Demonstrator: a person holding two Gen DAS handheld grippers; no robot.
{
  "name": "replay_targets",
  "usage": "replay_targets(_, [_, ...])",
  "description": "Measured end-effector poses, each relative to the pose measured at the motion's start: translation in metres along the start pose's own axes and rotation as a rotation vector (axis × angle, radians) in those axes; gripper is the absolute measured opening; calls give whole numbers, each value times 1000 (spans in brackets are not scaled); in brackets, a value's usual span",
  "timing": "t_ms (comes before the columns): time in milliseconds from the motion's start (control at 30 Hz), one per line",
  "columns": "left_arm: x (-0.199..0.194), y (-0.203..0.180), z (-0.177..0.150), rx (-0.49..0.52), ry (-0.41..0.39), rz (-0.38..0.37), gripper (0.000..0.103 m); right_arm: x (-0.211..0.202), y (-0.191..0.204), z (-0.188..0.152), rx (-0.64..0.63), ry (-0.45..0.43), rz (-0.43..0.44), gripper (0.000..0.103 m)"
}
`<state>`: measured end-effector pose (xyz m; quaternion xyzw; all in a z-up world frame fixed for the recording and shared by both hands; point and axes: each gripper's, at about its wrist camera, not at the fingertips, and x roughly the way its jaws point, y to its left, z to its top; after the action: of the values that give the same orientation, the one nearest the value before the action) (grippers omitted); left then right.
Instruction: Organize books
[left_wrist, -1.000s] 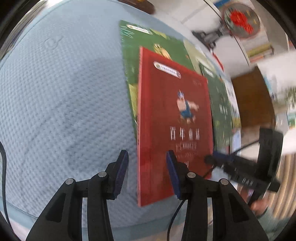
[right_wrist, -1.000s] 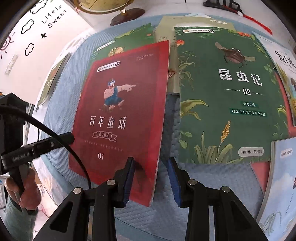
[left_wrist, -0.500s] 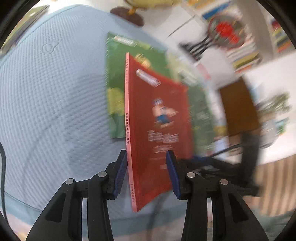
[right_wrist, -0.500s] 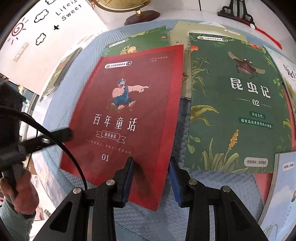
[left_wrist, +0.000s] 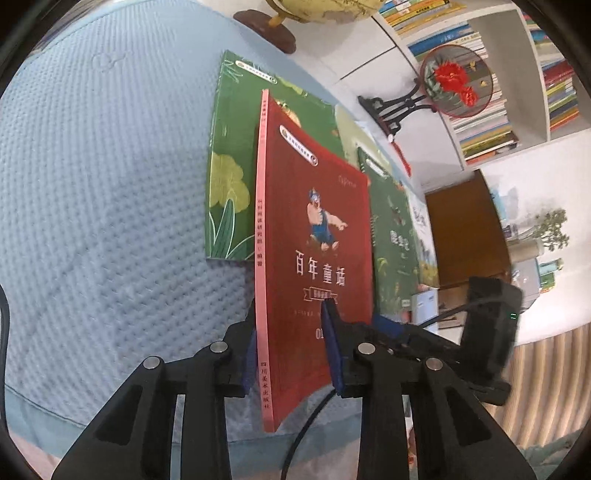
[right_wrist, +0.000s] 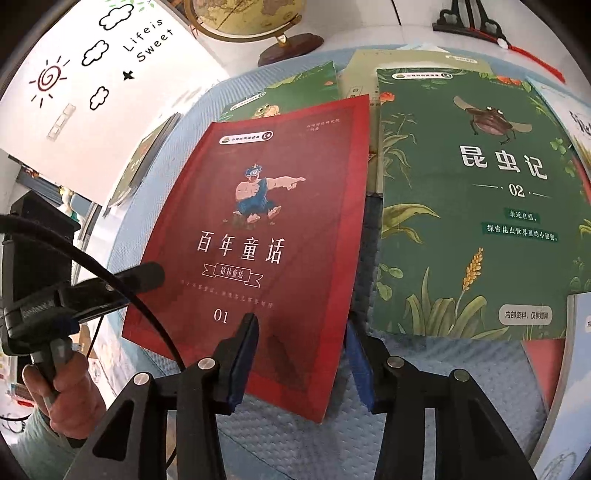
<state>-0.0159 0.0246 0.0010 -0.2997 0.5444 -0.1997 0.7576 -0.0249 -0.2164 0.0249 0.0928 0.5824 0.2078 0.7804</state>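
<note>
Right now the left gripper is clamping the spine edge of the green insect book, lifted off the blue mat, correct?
Not quite: the book is wrong. The left gripper is clamping the spine edge of the red book, lifted off the blue mat; its jaws have just been closing on it. The left wrist view shows this. The green insect book lies flat on the mat, untouched.

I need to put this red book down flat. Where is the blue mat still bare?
Bare: the wide stretch of blue mat left of the green leaf book, and the near strip before the insect book. Crowded: the right side, where books overlap toward the globe.
</note>
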Motion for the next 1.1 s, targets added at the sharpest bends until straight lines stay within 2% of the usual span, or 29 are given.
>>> replay_targets(67, [2,4,-2,-19,-3,7,16,-2,3,-4,-11,-7,-3,52])
replay_targets(233, [17,3,-7,-40,12,-2,15,-6,10,-10,-20,-7,-23,56])
replay_targets(333, [22,-5,-9,-36,27,-30,15,-9,8,-8,22,13,4,58])
replay_targets(400, [22,-10,-10,-54,32,-78,15,-14,1,-9,65,28,44,59])
replay_targets(467, [19,-9,-9,-102,34,-171,15,-20,-8,-10,109,37,67,58])
replay_targets(533, [14,-7,-6,-158,31,-274,15,-28,-17,-12,155,46,118,58])
replay_targets(633, [11,-9,-3,-189,34,-354,15,-35,-31,-16,247,65,230,62])
replay_targets(700, [10,-8,-3,-214,38,-392,15,-36,-42,-22,306,72,297,73])
replay_targets(900, [15,-9,-5,-250,63,-447,15,-21,-69,-31,486,67,508,76])
replay_targets(933, [17,-8,-6,-257,69,-446,15,-18,-71,-30,502,68,537,75])
replay_targets(1000, [16,-7,-7,-255,75,-420,15,-13,-69,-30,519,61,586,55])
replay_targets(1100, [14,-5,-10,-238,81,-358,15,-9,-53,-32,491,38,576,39])
